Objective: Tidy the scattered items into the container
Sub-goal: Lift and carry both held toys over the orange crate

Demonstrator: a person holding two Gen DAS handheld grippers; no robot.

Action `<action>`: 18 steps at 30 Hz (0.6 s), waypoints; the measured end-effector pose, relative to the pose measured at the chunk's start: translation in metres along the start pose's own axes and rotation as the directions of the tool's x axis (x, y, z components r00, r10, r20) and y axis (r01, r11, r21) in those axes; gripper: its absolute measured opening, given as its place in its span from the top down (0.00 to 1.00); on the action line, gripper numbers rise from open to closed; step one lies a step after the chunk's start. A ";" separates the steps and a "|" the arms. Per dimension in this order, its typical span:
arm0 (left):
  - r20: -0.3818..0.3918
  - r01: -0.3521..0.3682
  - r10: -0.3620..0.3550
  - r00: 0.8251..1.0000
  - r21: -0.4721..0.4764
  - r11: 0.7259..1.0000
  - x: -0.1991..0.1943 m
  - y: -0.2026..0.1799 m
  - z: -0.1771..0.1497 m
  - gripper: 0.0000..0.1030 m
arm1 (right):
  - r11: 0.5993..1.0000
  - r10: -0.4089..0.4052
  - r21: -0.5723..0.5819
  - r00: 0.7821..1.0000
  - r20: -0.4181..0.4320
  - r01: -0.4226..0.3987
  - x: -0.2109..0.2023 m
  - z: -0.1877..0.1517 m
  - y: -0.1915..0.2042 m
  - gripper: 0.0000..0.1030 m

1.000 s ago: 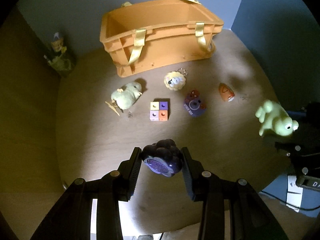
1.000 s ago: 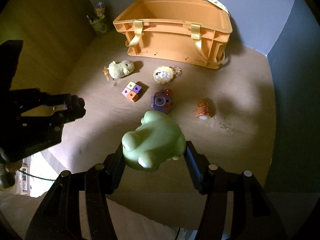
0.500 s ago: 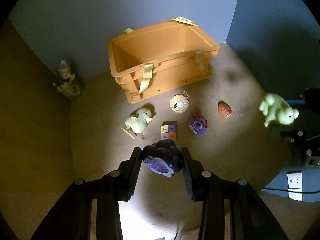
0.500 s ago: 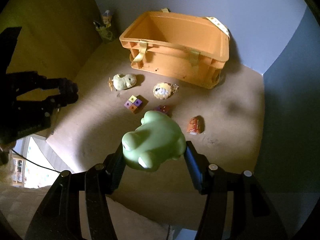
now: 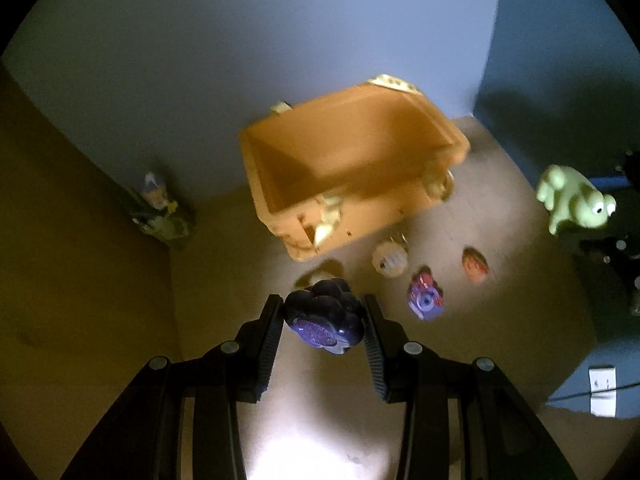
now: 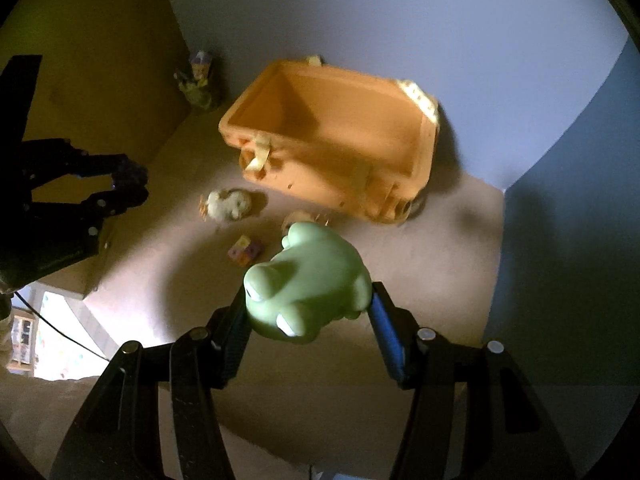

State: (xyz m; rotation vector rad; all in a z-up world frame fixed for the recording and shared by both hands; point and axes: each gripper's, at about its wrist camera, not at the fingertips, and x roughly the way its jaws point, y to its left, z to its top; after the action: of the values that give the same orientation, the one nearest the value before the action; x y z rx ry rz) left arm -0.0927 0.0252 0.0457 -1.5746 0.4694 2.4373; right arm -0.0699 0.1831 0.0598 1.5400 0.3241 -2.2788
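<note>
- My left gripper (image 5: 324, 320) is clamped on a dark purple, lumpy plastic toy with a glittery face (image 5: 325, 320) — both fingers press its sides and it hangs clear above the tan tabletop (image 5: 520, 312).
- My right gripper (image 6: 310, 304) is closed around a pale green rubber frog (image 6: 308, 284), also held up in the air.
- The open orange plastic crate with yellow strap handles (image 5: 352, 152) sits at about 12 o'clock from the left gripper, against the grey-blue wall (image 5: 240, 60); I see nothing inside it.
- On the table in front of the crate: a round cream sheep keyring (image 5: 389, 258) at 1 o'clock, a purple toy camera (image 5: 425, 300) at 3 o'clock, an orange oval toy (image 5: 475, 266) further at 2 o'clock.
- From the right wrist view — a fuzzy yellow-green chick (image 6: 228, 204) at 10 o'clock and a small block of coloured squares (image 6: 245, 250) just left of the frog.
- A little figurine in a green holder (image 5: 160, 212) stands at 10 o'clock, by the wall.
</note>
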 end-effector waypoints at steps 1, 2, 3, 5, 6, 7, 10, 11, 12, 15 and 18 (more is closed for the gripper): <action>0.002 0.000 0.000 1.000 -0.005 1.000 0.000 0.003 0.007 0.65 | 1.000 0.000 0.001 1.000 0.003 0.000 0.000 0.005 -0.001 0.48; -0.001 0.000 0.000 1.000 -0.008 1.000 0.001 0.006 0.012 0.65 | 1.000 0.002 0.002 1.000 0.004 -0.002 0.000 0.009 -0.003 0.48; -0.005 -0.002 0.002 1.000 -0.015 1.000 0.002 0.008 0.018 0.65 | 1.000 0.004 0.002 1.000 0.005 -0.004 -0.001 0.013 -0.004 0.48; -0.008 -0.001 0.001 1.000 -0.019 1.000 0.004 0.013 0.028 0.65 | 1.000 0.006 0.004 1.000 0.009 -0.006 -0.001 0.023 -0.007 0.48; -0.010 0.002 -0.003 1.000 -0.021 1.000 0.005 0.015 0.033 0.65 | 1.000 0.006 0.005 1.000 0.011 -0.006 -0.001 0.027 -0.008 0.48; -0.012 0.005 -0.005 1.000 -0.022 1.000 0.007 0.017 0.037 0.65 | 1.000 0.005 0.006 1.000 0.008 -0.006 0.000 0.031 -0.010 0.48; -0.017 0.010 -0.011 1.000 -0.024 1.000 0.011 0.020 0.049 0.65 | 1.000 0.007 0.011 1.000 -0.003 -0.007 0.005 0.046 -0.017 0.48; -0.018 0.012 -0.012 1.000 -0.022 1.000 0.012 0.021 0.052 0.65 | 1.000 0.010 0.014 1.000 -0.008 -0.010 0.007 0.050 -0.018 0.48; -0.021 0.014 -0.015 1.000 -0.019 1.000 0.015 0.021 0.055 0.65 | 1.000 0.012 0.018 1.000 -0.013 -0.012 0.010 0.053 -0.020 0.48; -0.020 0.026 -0.026 0.999 -0.032 0.999 0.024 0.022 0.067 0.65 | 0.999 0.015 0.028 1.000 -0.018 -0.015 0.018 0.068 -0.027 0.48; -0.021 0.031 -0.032 0.999 -0.057 0.998 0.036 0.025 0.076 0.65 | 0.999 0.021 0.043 1.000 -0.020 -0.020 0.029 0.082 -0.033 0.48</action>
State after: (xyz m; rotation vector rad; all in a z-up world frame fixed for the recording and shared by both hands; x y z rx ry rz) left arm -0.1799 0.0300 0.0458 -1.6194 0.3798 2.4326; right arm -0.1623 0.1757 0.0628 1.5809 0.2659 -2.2700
